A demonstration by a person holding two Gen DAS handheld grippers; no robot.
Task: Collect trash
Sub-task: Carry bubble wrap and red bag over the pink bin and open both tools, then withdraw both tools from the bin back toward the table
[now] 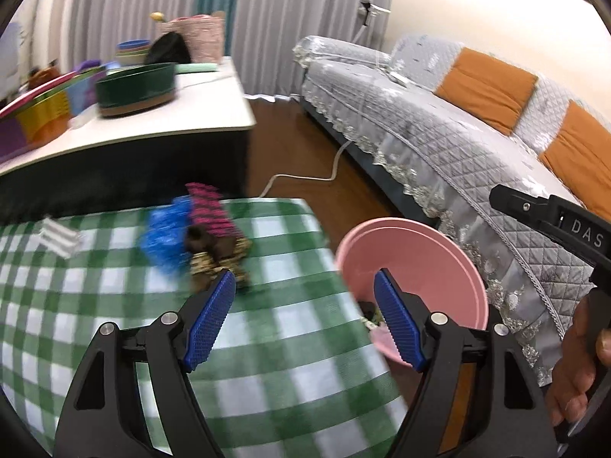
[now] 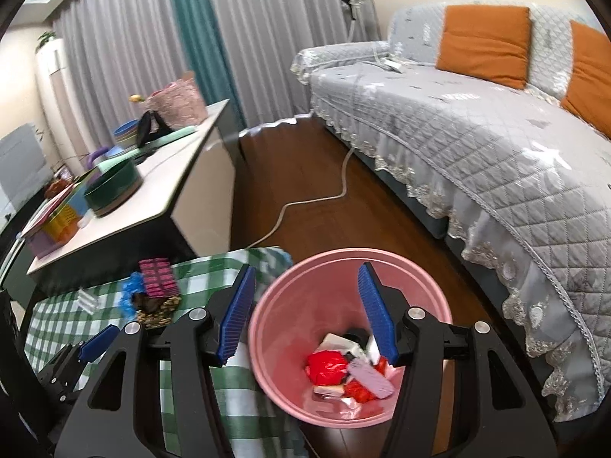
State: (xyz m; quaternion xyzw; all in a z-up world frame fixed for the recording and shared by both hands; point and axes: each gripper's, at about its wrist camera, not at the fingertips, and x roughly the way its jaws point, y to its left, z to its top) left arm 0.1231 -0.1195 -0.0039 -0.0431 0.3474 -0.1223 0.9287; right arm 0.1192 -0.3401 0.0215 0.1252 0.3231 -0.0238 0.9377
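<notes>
A pile of trash lies on the green checked tablecloth point(image 1: 267, 343): a pink-and-black striped wrapper point(image 1: 212, 212), a blue crumpled wrapper point(image 1: 166, 236) and a brown patterned packet point(image 1: 219, 255). A small white piece point(image 1: 61, 237) lies to its left. My left gripper point(image 1: 303, 294) is open and empty, just short of the pile. A pink bin point(image 2: 305, 305) stands on the floor beside the table and holds red, white and lilac trash point(image 2: 345, 376). My right gripper point(image 2: 305, 297) is open and empty above the bin. The pile point(image 2: 154, 294) and left gripper also show in the right wrist view.
A white side table point(image 1: 183, 114) behind carries a green round tin point(image 1: 135, 89), coloured bowls and a pink basket point(image 1: 198, 36). A grey-covered sofa point(image 2: 477, 133) with orange cushions runs along the right. A white cable point(image 2: 317, 198) lies on the wooden floor.
</notes>
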